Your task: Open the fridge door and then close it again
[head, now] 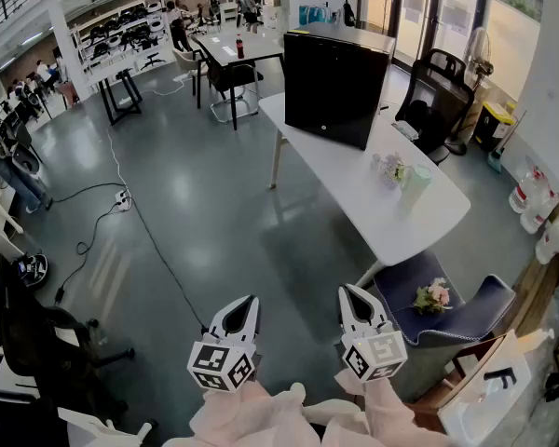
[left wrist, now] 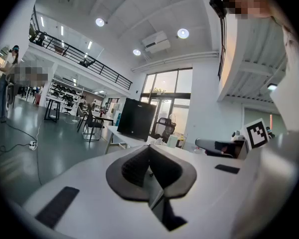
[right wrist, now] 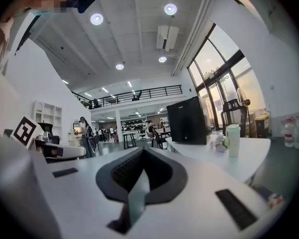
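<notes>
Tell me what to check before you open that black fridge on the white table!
1. The fridge door is shut: ok.
2. The left claw is shut and empty: ok.
3. The right claw is shut and empty: ok.
4. The fridge is within reach: not ok, it stands far off across the floor.
5. Which side the door opens from: cannot tell.

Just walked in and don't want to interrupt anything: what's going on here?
A person holds a left gripper and a right gripper out in front, both shut and empty. The black fridge stands closed on the white table ahead, apart from both. Nothing is handled yet.
</notes>
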